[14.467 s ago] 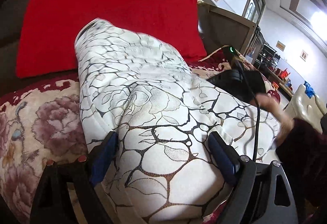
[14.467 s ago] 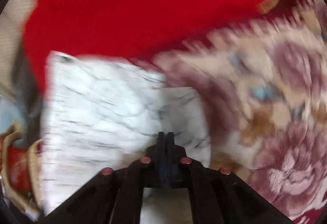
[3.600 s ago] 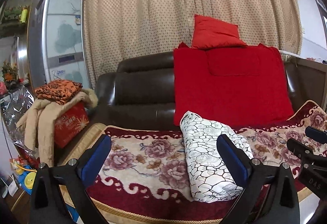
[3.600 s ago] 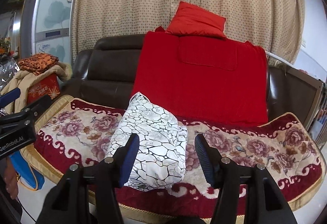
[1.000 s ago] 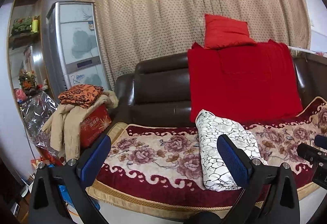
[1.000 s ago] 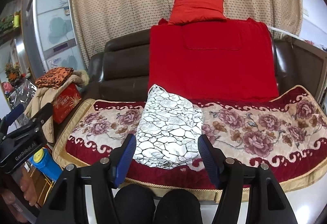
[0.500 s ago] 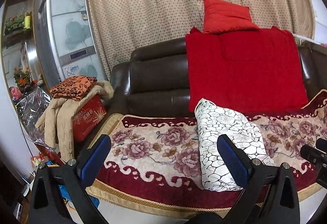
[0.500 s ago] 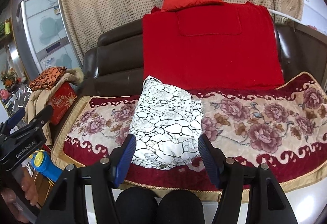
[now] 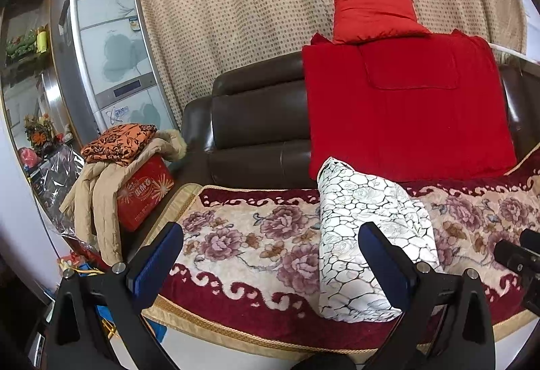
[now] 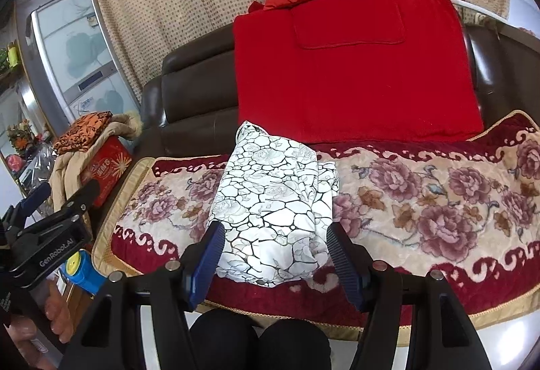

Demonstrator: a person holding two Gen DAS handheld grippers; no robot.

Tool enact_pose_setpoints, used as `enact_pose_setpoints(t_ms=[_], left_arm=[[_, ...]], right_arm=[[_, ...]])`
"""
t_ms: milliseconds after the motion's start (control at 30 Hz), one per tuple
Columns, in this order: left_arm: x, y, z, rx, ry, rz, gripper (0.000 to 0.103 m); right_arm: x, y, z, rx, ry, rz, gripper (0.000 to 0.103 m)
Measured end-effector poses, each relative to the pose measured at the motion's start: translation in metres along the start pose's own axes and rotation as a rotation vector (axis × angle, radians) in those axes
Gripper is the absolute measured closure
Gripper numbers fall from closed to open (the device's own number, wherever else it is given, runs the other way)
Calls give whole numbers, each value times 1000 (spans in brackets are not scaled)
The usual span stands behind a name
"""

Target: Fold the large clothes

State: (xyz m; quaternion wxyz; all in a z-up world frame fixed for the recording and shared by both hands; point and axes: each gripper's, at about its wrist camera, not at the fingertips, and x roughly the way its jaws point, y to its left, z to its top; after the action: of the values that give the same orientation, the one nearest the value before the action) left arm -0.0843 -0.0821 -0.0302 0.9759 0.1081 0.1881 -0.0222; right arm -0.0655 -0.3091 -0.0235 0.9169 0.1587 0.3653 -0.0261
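While the left gripper was held back from the sofa, its blue-padded jaws were seen wide apart with nothing between them. Through the left wrist camera, the folded white garment with a black crackle pattern was seen lying on the floral sofa cover, just in front of the red blanket draped over the backrest; a red cushion was perched on top of that blanket. A red box topped with a beige coat and an orange cloth was seen beside the sofa arm. From the right wrist camera, the right gripper was likewise shown with jaws spread and empty, clear of the garment, which lay folded near the front edge of the cover. The left gripper was visible at the left edge, gripped by a hand.
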Motion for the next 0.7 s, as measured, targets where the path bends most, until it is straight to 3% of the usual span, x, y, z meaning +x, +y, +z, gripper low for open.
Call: enact_pose_setpoints(t_ms=[433, 700], left_arm=[[11, -9, 10, -57, 7, -22, 0], [10, -4, 2, 9, -11, -67, 0]], right_arm=[[2, -5, 13, -44, 16, -4, 36], [-2, 2, 6, 2, -15, -14, 36]])
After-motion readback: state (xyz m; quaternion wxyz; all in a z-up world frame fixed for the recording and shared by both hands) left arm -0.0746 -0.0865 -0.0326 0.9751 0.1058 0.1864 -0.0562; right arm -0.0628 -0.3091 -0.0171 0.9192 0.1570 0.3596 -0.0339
